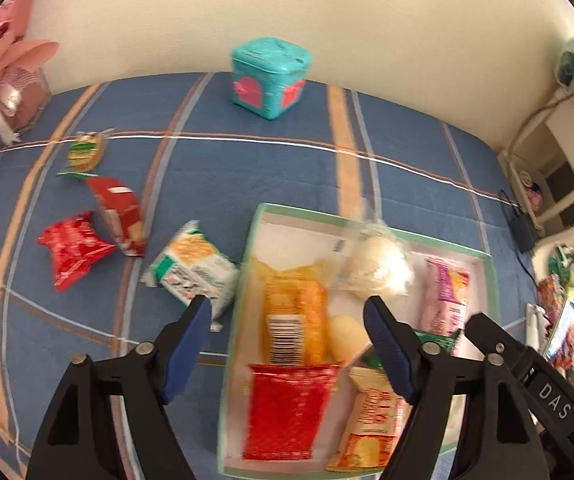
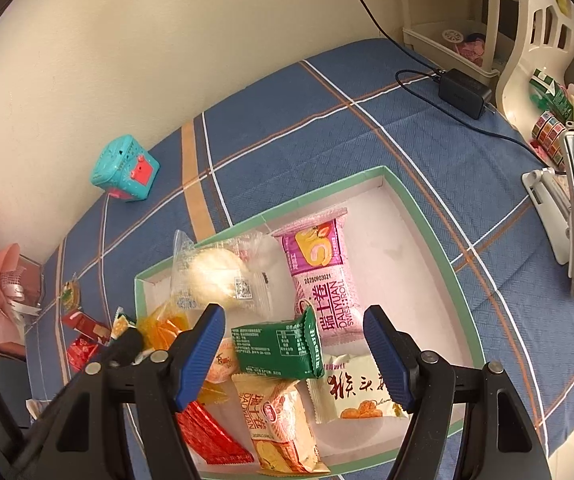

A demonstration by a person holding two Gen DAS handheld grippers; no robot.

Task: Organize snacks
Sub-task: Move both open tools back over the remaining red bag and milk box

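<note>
My left gripper (image 1: 287, 344) hangs over the near end of the green-edged box (image 1: 247, 264), and its blue fingers (image 1: 185, 348) stand wide apart with nothing between them. My right gripper (image 2: 291, 354) is over the same box (image 2: 415, 208), fingers apart too, not pinching anything. Right under the left gripper, inside the box, I see a red packet (image 1: 287, 412), an orange packet (image 1: 295, 320) and a pale packet with orange print (image 1: 371, 424). Under the right gripper lies a small green packet (image 2: 279, 344). A bit farther in the box are a pink swiss roll packet (image 2: 323, 276) and a clear bag with a white bun (image 2: 219, 276). Just outside the box, on the blue checked cloth (image 1: 271, 168), rests a white and green packet (image 1: 195, 268). Farther from the box lie two red packets (image 1: 99, 236) and a small round snack (image 1: 83, 154). Past the box, by the wall, sits a teal cube tin (image 1: 269, 78).
</note>
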